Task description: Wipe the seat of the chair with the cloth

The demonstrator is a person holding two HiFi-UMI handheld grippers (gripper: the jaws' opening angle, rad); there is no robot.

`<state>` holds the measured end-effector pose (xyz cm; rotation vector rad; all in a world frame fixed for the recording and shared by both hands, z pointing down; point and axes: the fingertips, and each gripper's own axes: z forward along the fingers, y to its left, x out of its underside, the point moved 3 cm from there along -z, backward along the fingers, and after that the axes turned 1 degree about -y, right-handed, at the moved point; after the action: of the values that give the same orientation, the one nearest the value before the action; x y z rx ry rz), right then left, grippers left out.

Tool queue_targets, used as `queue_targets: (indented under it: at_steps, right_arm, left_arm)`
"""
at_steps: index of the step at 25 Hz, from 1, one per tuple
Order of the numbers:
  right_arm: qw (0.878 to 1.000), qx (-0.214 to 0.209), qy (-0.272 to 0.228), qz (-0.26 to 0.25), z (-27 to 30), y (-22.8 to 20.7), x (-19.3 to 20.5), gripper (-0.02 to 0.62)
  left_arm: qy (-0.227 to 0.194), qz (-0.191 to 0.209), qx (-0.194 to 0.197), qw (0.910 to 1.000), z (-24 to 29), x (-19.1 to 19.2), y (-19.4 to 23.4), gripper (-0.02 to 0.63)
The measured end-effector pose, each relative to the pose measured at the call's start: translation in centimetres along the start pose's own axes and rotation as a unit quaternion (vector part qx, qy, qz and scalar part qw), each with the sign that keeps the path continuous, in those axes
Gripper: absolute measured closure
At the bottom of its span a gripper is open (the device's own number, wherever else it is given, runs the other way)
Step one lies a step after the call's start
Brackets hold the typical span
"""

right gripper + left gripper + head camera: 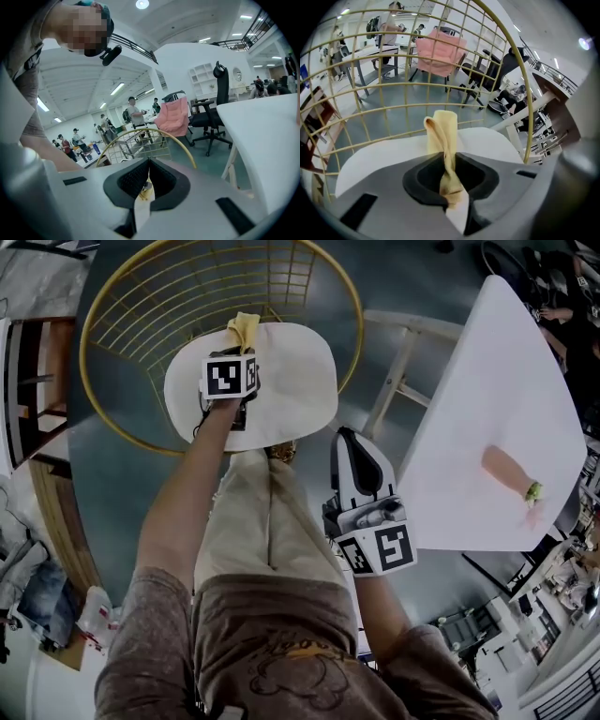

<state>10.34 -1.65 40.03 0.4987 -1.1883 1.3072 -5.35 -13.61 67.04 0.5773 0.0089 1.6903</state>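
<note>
Left tongs [446, 164] clamped tight on the yellow cloth [443, 136], which pokes out past the tips in a twisted fold, over the back part of the white seat [300, 381] of the wire chair [141, 296]. Right tongs [147, 164] pinched together on nothing, held by my leg, well off the seat. To wipe well, I reckon I should tip the cloth down so it lies flat instead of as a rolled edge, then sweep overlapping passes out to the rim, hard tips kept off. Can't tell whether the cloth touches the seat right now. My arm and leg cover the seat's near edge, and any dirt is too faint to spot.
</note>
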Motion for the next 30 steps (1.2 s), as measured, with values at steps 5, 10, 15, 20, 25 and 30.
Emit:
queue_targets:
  at_steps: [5,10,15,20,25,30]
  right_arm:
    - [1.000,0.010,0.001,0.005,-0.7,-0.5,0.2,0.568]
    - [1.000,0.015,0.000,0.004,-1.2,-0.7,0.3,0.568]
    - [1.000,0.020,-0.003,0.007,-1.8,-0.8,0.4,0.568]
    - [1.000,0.018,-0.007,0.009,-2.1,-0.4,0.6,0.568]
    - [1.000,0.012,-0.001,0.008,-2.6,-0.4,1.0,0.568]
    - [1.000,-0.001,0.000,0.008,-2.4,0.2,1.0,0.568]
  left_arm:
    - [0.000,0.008,0.054,0.9985,0.7,-0.7,-3.2,0.531]
    - [0.009,0.005,0.102,0.9948,1.8,-0.6,-7.2,0.531]
    - [0.012,0.025,0.167,0.9855,1.4,-0.8,-12.1,0.531]
    - [0.004,0.028,0.218,0.9756,0.6,-0.8,-14.8,0.531]
    - [-0.031,-0.009,0.211,0.9769,-1.2,-0.4,-13.1,0.531]
    - [-0.071,-0.049,0.176,0.9806,-3.4,1.2,-8.3,0.531]
